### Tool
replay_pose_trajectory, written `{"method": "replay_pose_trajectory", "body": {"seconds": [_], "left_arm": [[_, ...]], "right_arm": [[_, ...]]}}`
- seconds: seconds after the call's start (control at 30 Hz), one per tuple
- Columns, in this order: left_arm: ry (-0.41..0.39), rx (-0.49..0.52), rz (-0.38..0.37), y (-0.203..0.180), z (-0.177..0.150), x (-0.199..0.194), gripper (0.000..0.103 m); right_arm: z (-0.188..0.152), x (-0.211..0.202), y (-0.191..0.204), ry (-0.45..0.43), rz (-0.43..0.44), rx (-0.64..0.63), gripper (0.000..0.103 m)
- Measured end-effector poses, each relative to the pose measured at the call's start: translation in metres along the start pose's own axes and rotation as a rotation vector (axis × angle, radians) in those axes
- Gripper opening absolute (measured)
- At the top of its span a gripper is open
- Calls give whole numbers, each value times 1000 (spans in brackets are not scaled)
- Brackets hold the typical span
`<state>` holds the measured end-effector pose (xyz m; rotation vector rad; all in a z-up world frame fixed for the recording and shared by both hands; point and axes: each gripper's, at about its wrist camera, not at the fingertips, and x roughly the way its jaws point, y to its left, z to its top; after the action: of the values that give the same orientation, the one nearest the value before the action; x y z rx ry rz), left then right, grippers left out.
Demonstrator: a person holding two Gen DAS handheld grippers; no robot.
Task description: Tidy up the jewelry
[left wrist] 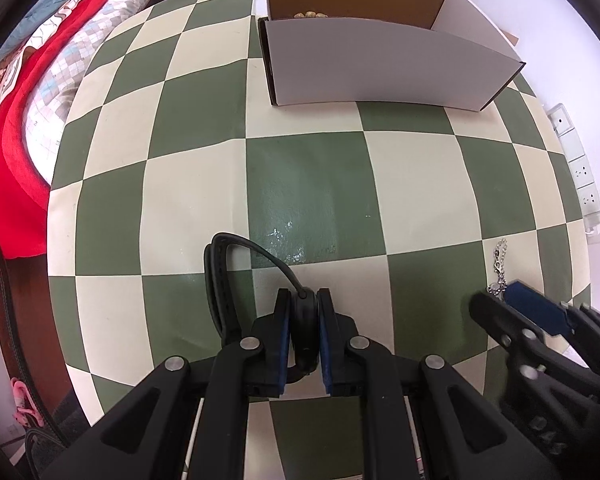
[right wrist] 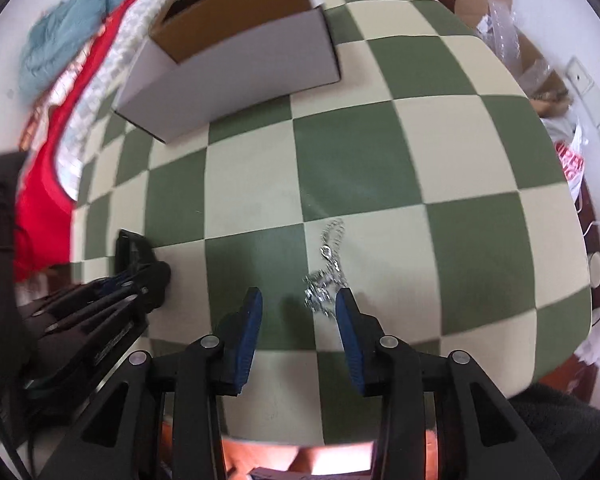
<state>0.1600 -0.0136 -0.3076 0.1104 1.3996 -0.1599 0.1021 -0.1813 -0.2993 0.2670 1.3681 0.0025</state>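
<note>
Right wrist view: your right gripper (right wrist: 299,306) gapes wide, empty, over the tangled silver chain (right wrist: 326,272), well short of the white cardboard box (right wrist: 236,68). Lower squarely, pinch the bunched links. Your left gripper (left wrist: 305,326) clamps a black strapped watch (left wrist: 302,320).

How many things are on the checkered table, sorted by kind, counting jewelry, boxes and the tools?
Jewelry: 3 — black strap piece held in the left tool, silver chain lying between the fingers of the open right tool, beads inside the box
Cardboard box: 1
Tools: 2
Total: 6
</note>
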Motion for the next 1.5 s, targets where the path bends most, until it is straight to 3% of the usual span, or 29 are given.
{"method": "replay_pose_trajectory", "body": {"seconds": [0.17, 0.23, 0.33, 0.5, 0.8, 1.17, 1.27, 1.37, 1.4, 1.43, 1.5], "left_arm": [[-1, -3, -5, 2, 1, 1, 10], [-1, -6, -6, 1, 1, 0, 10], [-3, -4, -2, 0, 2, 1, 10], [-2, -8, -8, -2, 1, 0, 10], [-16, -61, -30, 13, 3, -7, 10], [-140, -81, -94, 23, 23, -74, 10], [-163, -65, -93, 19, 30, -86, 10], [-150, -48, -78, 14, 35, -77, 10], [-137, -43, -69, 13, 34, -70, 10], [-129, -40, -66, 12, 33, -67, 10], [-105, -32, -52, 11, 30, -54, 10]], "right_arm": [[0, 7, 22, -34, -138, -84, 36], [-1, 8, 24, -44, -179, -105, 17], [-3, 5, 16, -55, -187, -118, 1], [-4, 0, 7, -54, -166, -97, 0], [3, -32, 4, -113, -31, -21, 0], [27, -101, -12, -216, 145, 93, 0], [34, -108, -12, -220, 127, 72, 0], [41, -77, -12, -84, 111, 64, 3], [39, -66, -12, -58, 85, 52, 14], [39, -54, -9, -33, 49, 25, 33], [34, -37, -4, -14, 12, -3, 43]]}}
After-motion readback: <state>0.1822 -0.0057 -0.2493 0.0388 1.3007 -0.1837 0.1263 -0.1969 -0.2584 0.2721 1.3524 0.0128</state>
